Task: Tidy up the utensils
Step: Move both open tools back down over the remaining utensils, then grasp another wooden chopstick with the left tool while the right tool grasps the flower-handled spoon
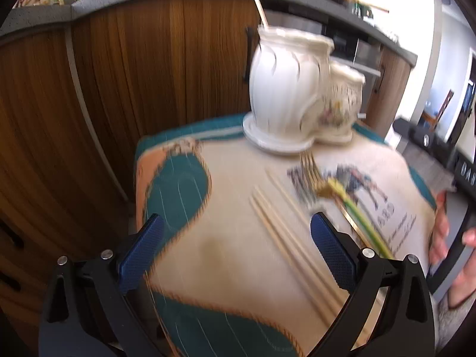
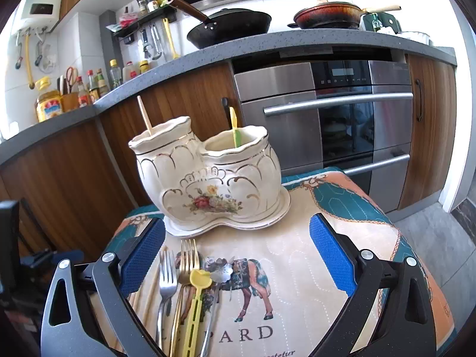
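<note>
Both the left gripper (image 1: 236, 248) and right gripper (image 2: 236, 253) hang wide open and empty above the loose forks (image 2: 175, 270) and what look, through blur, like chopsticks (image 1: 285, 232), so a hasty grab could knock the ceramic holder (image 2: 208, 178)

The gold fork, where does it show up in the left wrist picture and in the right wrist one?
Left wrist view: gold fork lies right of centre, blurred, just below the saucer, tines toward it.
Right wrist view: gold fork sits lower left of centre, between a silver fork and a yellow utensil.
Shared landmark: the double ceramic holder.
</note>
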Available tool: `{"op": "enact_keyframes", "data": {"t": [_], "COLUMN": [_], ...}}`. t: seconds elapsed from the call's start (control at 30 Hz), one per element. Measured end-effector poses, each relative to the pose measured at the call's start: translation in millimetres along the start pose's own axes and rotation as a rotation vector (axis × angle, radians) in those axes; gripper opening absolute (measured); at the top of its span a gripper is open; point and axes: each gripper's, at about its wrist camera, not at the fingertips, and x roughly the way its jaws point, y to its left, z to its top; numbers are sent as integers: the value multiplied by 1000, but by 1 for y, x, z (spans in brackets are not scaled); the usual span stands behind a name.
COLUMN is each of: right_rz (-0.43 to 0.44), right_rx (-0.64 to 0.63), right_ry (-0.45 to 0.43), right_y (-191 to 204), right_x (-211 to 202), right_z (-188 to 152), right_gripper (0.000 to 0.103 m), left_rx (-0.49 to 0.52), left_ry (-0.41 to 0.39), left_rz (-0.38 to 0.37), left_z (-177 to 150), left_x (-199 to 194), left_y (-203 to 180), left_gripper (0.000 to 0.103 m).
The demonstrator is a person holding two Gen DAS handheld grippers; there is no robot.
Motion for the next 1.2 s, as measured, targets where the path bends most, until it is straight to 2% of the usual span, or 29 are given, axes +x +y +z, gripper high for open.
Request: {"op": "enact_keyframes", "data": {"t": [0.23, 0.33, 0.43, 0.5, 0.57, 0.73, 0.83, 0.9, 0.97, 1.07, 1.13, 1.2], "right_rz": [-3, -6, -7, -9, -8, -9, -13, -24, -44, -50, -35, -32], "right_rx": [-3, -9, -13, -15, -14, -29, -34, -37, -38, -31, -31, -50], "right_ry": [6, 3, 1, 1, 2, 5, 9, 19, 47, 123, 184, 237], "right_y": [-2, -2, -2, -2, -2, 1, 0, -1, -3, -5, -2, 3], "right_x": [0, -1, -2, -2, -2, -2, -3, -4, -6, -6, -4, 0], "right_z": [1, 1, 1, 1, 1, 0, 0, 0, 1, -5, -12, -20], "right_gripper": [97, 97, 97, 97, 97, 97, 97, 97, 97, 94, 84, 68], "left_rx": [78, 91, 92, 98, 104, 119, 115, 98, 94, 90, 85, 84], "left_ry": [86, 118, 127, 133, 150, 169, 169, 168, 168, 168, 161, 153], "left_rz": [45, 53, 43, 33, 11, -16, -11, -4, 2, -1, -7, -13], "left_z": [-22, -28, -28, -28, -27, -24, -21, -18, -16, -14, -13, -13], "left_x": [4, 8, 6, 6, 9, 11, 13, 15, 16, 18, 20, 21], "left_y": [-17, -19, -19, -20, -23, -29, -25, -18, -14, -10, -7, -6], "left_gripper": [97, 87, 83, 76, 65, 51, 36, 21, 14, 8, 8, 8]}}
